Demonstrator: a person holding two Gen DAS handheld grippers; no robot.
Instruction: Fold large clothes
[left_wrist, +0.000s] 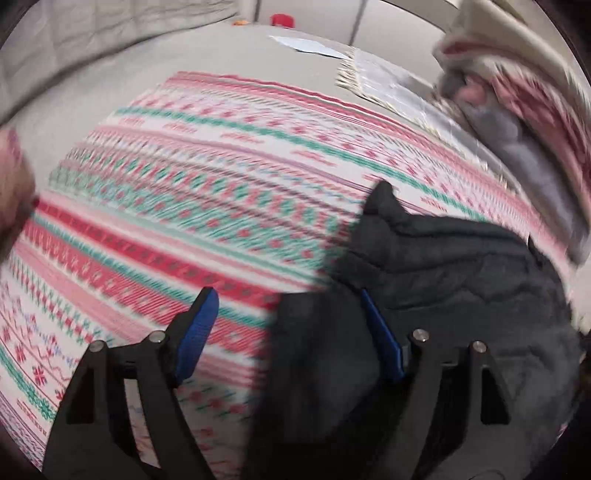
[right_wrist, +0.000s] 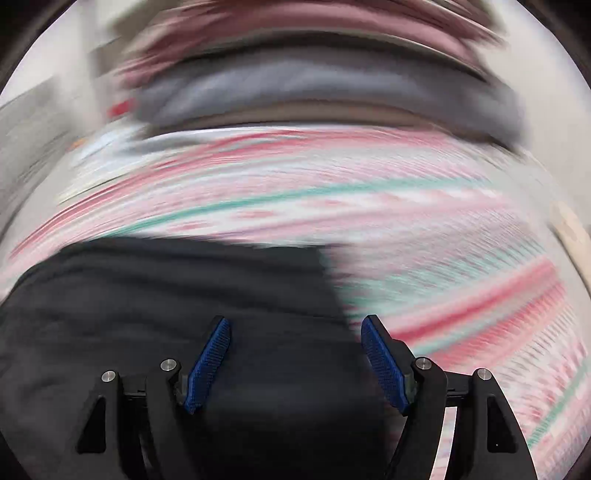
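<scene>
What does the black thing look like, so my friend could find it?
Look for the big blanket with red, pink and green stripes spread flat. Lying on it, near both grippers, is a black garment, puffy and stitched. It is the only dark, plain thing there.

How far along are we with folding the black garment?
Done: the black quilted garment lies on the pink, green and white patterned cloth. In hand: nothing; the left gripper and right gripper are both open over its dark fabric. Left: grasping and folding; no finished fold shows through the blur.
</scene>
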